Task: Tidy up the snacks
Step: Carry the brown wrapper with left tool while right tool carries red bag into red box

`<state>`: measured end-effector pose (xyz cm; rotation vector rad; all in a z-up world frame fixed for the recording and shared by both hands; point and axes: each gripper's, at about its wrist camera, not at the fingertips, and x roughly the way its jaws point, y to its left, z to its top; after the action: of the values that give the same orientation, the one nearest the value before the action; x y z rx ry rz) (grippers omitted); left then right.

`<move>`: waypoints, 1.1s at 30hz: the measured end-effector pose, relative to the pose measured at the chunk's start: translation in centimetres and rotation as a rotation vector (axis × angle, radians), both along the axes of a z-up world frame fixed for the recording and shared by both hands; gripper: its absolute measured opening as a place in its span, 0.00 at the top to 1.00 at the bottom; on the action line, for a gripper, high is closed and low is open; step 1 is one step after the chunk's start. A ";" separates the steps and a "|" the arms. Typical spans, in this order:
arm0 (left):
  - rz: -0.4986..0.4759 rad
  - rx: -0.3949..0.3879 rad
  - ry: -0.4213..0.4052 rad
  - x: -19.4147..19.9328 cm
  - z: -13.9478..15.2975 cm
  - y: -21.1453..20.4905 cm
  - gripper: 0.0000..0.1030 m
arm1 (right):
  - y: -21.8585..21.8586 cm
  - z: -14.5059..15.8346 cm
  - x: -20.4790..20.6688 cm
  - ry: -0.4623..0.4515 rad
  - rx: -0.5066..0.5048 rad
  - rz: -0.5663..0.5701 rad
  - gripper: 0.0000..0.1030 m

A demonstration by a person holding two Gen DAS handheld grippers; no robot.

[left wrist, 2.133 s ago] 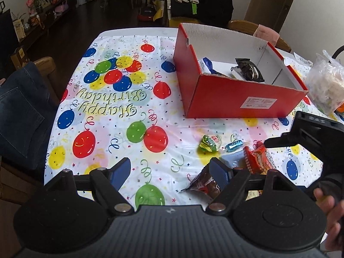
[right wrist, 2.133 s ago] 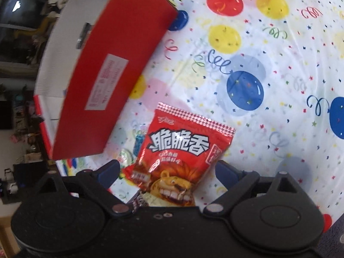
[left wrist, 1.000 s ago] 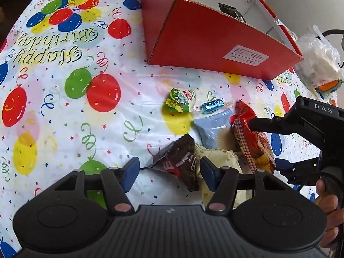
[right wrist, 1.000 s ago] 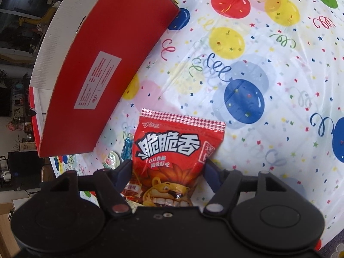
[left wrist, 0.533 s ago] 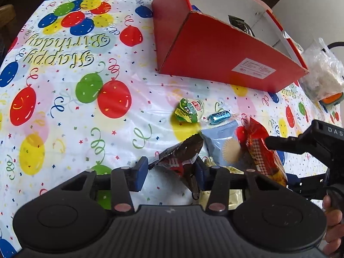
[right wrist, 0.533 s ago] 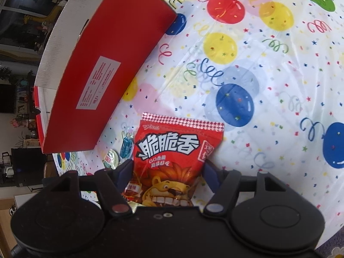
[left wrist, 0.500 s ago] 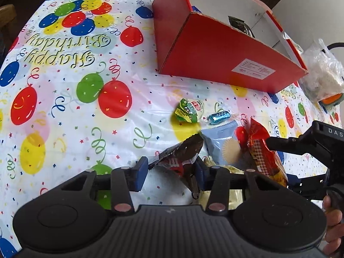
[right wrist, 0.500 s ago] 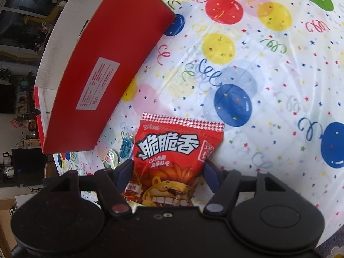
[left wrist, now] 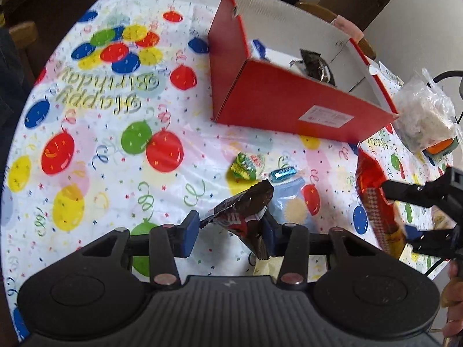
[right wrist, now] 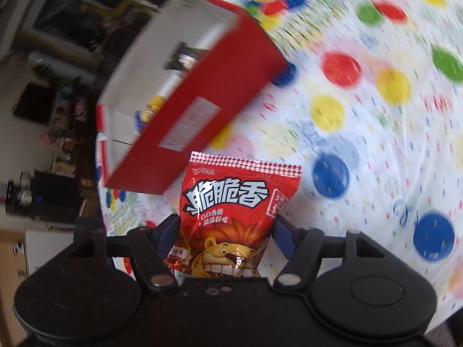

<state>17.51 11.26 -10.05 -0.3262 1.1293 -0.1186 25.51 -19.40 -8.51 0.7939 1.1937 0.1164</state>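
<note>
Holding one snack each: left gripper (left wrist: pixel 228 231) is clamped on a dark brown packet (left wrist: pixel 243 211), right gripper (right wrist: pixel 227 232) is clamped on a red bag (right wrist: pixel 234 211) (lion face, white lettering). Both packs sit between blue pads, clear of the worktop (left wrist: pixel 95 173) and its balloon-print cover.

Left view only:
- green snack (left wrist: pixel 247 165), small blue candy (left wrist: pixel 282 174) and pale blue packet (left wrist: pixel 292 205) lying on the cover, near each other, in front of the red box (left wrist: pixel 289 107)
- a pale yellow packet (left wrist: pixel 264 266) partly hidden under the gripper
- clear bag of white stuff (left wrist: pixel 422 118) right of the box
- right gripper seen side-on at the frame's right edge, red bag edge-on in it
- a hand (left wrist: pixel 454 303) at the right edge

Right view only:
- bag's printed front
- box seen from its other end; something yellow and blue inside (blurred, can't tell what)

Both views: a dark pack (left wrist: pixel 317 66) inside the white-lined box. Right view is motion-blurred.
</note>
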 end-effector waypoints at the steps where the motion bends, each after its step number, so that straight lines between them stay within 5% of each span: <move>1: -0.003 0.007 -0.006 0.1 0.4 -0.2 0.57 | 0.1 0.6 0.2 -0.020 -0.009 0.016 0.34; 12: -0.026 0.079 -0.134 1.7 6.1 -2.4 0.57 | 0.0 5.8 3.2 -0.198 -0.117 0.174 0.34; 26: -0.021 0.186 -0.216 8.5 10.8 -5.0 0.57 | 0.8 10.7 10.3 -0.402 -0.292 0.386 0.35; 28: -0.018 0.199 -0.219 9.7 11.2 -5.3 0.57 | 0.9 10.8 11.5 -0.410 -0.302 0.403 0.37; 30: -0.006 0.203 -0.206 11.0 11.1 -5.5 0.57 | 1.0 10.8 12.7 -0.419 -0.305 0.423 0.60; 33: 0.011 0.210 -0.168 13.1 10.2 -5.6 0.57 | 1.5 9.8 15.0 -0.390 -0.285 0.459 0.60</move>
<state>30.61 5.61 0.17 -0.1328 0.9639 -0.0163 40.56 -17.88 1.25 0.2205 0.9719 0.4482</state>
